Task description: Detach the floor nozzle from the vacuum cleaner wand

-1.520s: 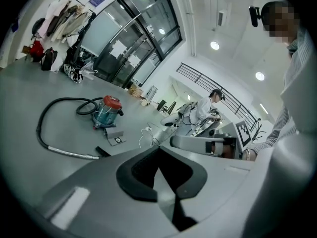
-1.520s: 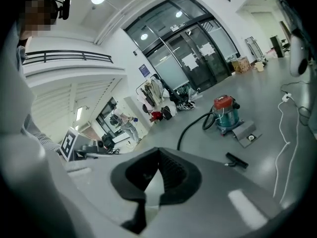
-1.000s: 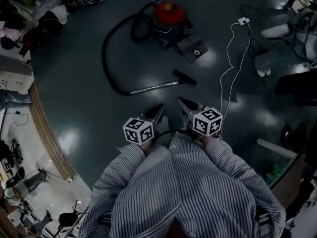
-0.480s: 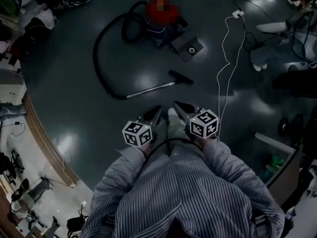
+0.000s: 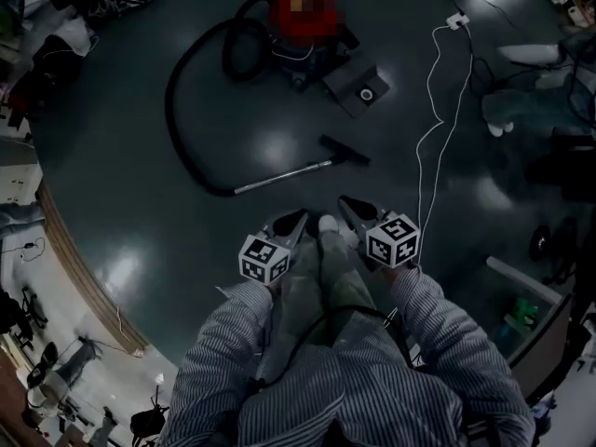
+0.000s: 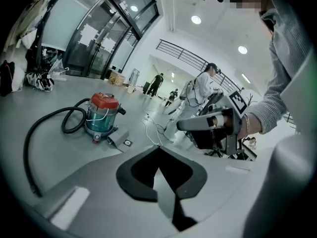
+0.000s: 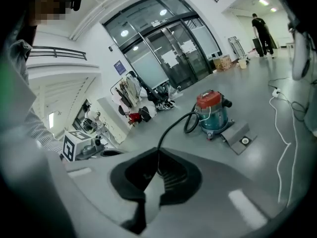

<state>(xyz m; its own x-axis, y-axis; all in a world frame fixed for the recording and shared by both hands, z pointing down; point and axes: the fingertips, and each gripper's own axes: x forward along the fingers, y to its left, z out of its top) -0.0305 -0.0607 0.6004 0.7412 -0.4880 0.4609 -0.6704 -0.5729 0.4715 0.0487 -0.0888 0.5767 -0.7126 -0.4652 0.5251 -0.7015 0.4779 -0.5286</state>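
The vacuum cleaner lies on the dark floor ahead of me. Its metal wand (image 5: 279, 175) ends at the right in a black floor nozzle (image 5: 345, 150). A black hose (image 5: 177, 110) loops back from the wand to the red-topped canister (image 5: 303, 26). My left gripper (image 5: 296, 217) and right gripper (image 5: 345, 203) hang side by side short of the wand, touching nothing, both shut and empty. The left gripper view shows its shut tips (image 6: 158, 150), the canister (image 6: 101, 115) and the right gripper (image 6: 208, 125). The right gripper view shows its shut tips (image 7: 158, 152), the hose (image 7: 176, 125) and the canister (image 7: 213, 110); the jaws hide the nozzle there.
A grey rectangular piece (image 5: 358, 87) with a round mark lies beside the canister. A white cable (image 5: 438, 110) runs along the floor on the right. People's legs (image 5: 521, 101) and gear stand at the far right, clutter at the left edge (image 5: 28, 63).
Both grippers have sunk toward the floor, still shut. The person's knees have come into view between the arms. The vacuum cleaner has not moved.
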